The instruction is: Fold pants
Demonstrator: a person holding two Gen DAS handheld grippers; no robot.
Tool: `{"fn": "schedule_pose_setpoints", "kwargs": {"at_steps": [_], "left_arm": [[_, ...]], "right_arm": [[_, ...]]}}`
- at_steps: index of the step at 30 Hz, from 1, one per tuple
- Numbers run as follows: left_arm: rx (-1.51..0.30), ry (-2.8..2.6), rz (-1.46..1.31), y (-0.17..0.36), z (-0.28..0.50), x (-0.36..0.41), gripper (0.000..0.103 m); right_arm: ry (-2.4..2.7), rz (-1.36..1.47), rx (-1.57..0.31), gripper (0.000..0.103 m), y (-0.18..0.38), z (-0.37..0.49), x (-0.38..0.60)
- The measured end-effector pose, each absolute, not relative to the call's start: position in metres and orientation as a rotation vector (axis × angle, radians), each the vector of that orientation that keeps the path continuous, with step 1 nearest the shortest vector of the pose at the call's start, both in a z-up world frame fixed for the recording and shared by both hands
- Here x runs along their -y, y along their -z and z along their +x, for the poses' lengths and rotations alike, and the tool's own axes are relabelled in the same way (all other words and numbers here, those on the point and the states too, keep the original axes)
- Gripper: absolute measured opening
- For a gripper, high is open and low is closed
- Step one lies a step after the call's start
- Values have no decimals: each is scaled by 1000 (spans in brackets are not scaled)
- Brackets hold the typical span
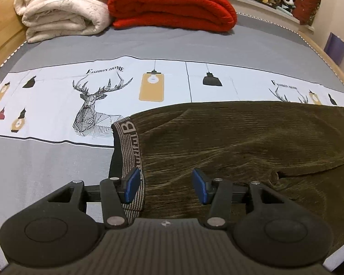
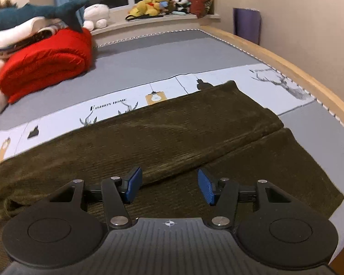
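Garment: olive-green ribbed corduroy pants (image 1: 240,137) are laid flat across the grey printed bed sheet (image 1: 57,160), striped waistband (image 1: 128,151) at left.
Progress: legs are seen side by side, overlapping; no fold is judged completed.
Left gripper (image 1: 166,186): spread wide, nothing held, above waistband.
Right gripper (image 2: 169,186): spread wide, nothing held, above legs.

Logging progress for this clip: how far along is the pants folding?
Done: the olive pants lie flat on the bed, one leg laid partly over the other.

In hand: nothing is gripped. The left gripper hangs at the waistband, the right gripper over the legs, both with jaws open.

Left: the legs are at full length, so the fold across them looks not yet done.
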State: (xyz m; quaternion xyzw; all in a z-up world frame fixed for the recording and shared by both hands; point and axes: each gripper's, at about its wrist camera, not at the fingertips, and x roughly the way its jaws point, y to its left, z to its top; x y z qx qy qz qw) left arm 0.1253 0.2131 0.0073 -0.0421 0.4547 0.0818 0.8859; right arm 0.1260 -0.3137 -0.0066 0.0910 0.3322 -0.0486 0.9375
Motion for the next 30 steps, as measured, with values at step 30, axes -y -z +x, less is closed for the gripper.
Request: {"fn": "schedule_pose_setpoints", "kwargs": {"at_steps": [30], "left_arm": [[-938,-158,-30,-3,136,-199,56]], "right_arm": [[110,269,-687,57,9,130,330]]}}
